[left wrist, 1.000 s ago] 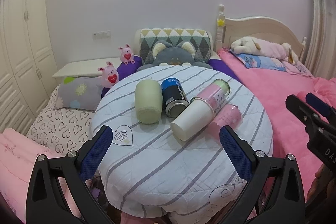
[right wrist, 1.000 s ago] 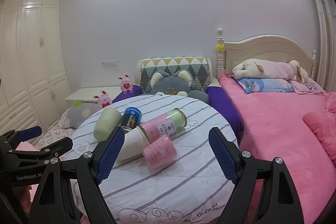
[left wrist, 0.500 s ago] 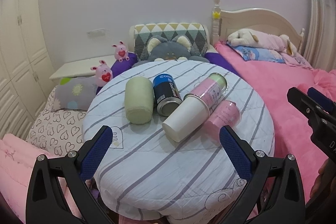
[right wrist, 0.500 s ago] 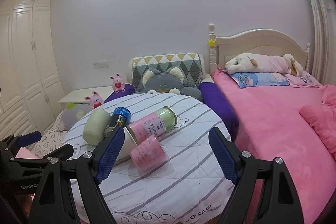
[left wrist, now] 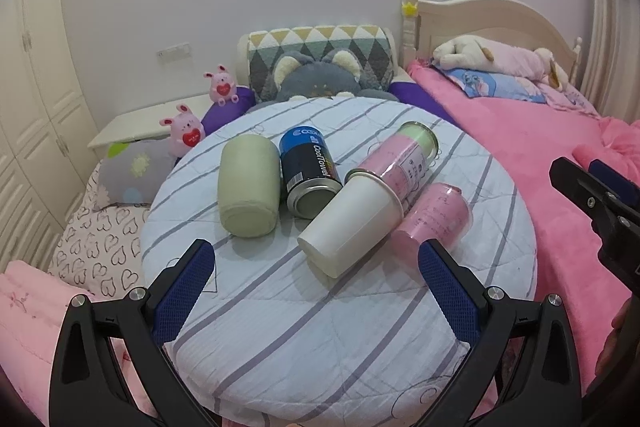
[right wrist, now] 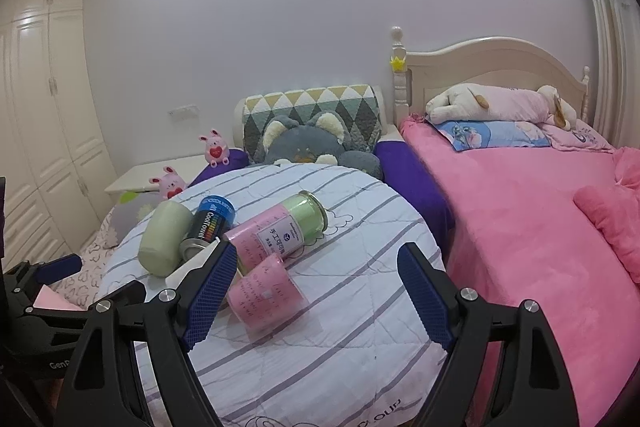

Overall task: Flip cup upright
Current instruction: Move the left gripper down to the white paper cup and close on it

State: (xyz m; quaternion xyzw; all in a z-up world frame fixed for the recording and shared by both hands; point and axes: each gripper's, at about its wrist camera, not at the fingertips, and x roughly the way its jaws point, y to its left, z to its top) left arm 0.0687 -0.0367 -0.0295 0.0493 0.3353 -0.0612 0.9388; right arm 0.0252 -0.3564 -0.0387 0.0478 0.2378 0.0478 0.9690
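Observation:
A white paper cup [left wrist: 350,223] lies on its side on the round striped table [left wrist: 320,323], its base toward me. Beside it lie a pale green cup [left wrist: 249,191], a blue can [left wrist: 310,173], a pink-and-green can [left wrist: 400,155] and a pink cup [left wrist: 434,217]. My left gripper [left wrist: 316,291] is open and empty, just short of the white cup. My right gripper [right wrist: 316,295] is open and empty, over the pink cup [right wrist: 264,291]; its left finger hides most of the white cup [right wrist: 188,269]. The pale green cup [right wrist: 164,241] and the pink-and-green can [right wrist: 280,231] also show there.
A pink bed [right wrist: 520,227] with pillows and a plush toy runs along the right. A grey cat plush [left wrist: 316,79] and a patterned cushion sit behind the table. Two pink bunny toys [left wrist: 184,127] and a white wardrobe [right wrist: 40,115] are at the left.
Both grippers have moved closer to the table and the lying cups, which now look larger. The cups and cans have not moved. Both grippers stay open.

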